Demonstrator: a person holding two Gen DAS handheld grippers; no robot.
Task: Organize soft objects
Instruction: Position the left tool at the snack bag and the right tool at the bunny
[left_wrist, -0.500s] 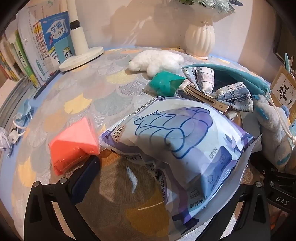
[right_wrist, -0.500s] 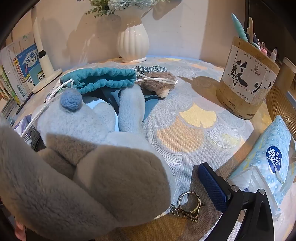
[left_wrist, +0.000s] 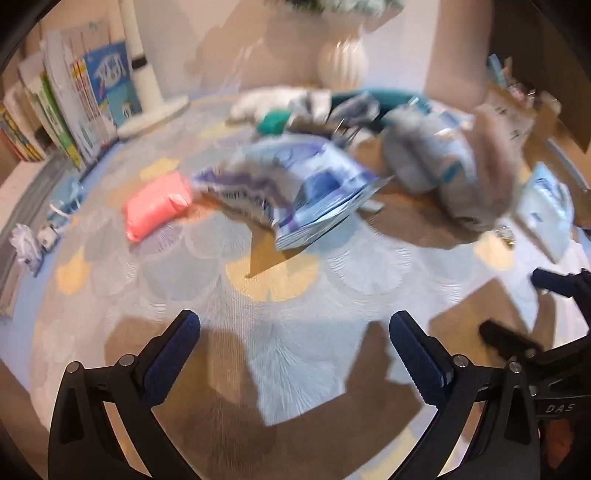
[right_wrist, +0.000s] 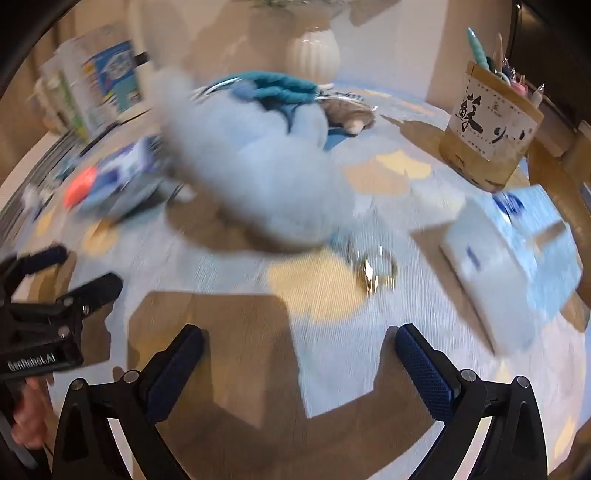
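Observation:
Both views are motion-blurred. My left gripper (left_wrist: 295, 339) is open and empty above the patterned tablecloth (left_wrist: 258, 321), well short of the blue wet-wipes pack (left_wrist: 306, 192) and the pink soft pack (left_wrist: 155, 206). My right gripper (right_wrist: 299, 354) is open and empty, short of the pale blue plush toy (right_wrist: 258, 177), which lies in front of the teal drawstring bag (right_wrist: 280, 86). The plush also shows in the left wrist view (left_wrist: 443, 166). A white plush (left_wrist: 262, 101) and a green pack (left_wrist: 273, 122) lie further back.
A white vase (right_wrist: 314, 55) stands at the back, books (left_wrist: 70, 107) and a lamp base (left_wrist: 155, 110) at the left. A pen holder (right_wrist: 491, 125), a tissue pack (right_wrist: 517, 254) and a keyring (right_wrist: 376, 269) sit at the right.
Both grippers have pulled back and up from the objects. The wipes pack no longer sits between the left fingers, and the plush is out of the right gripper.

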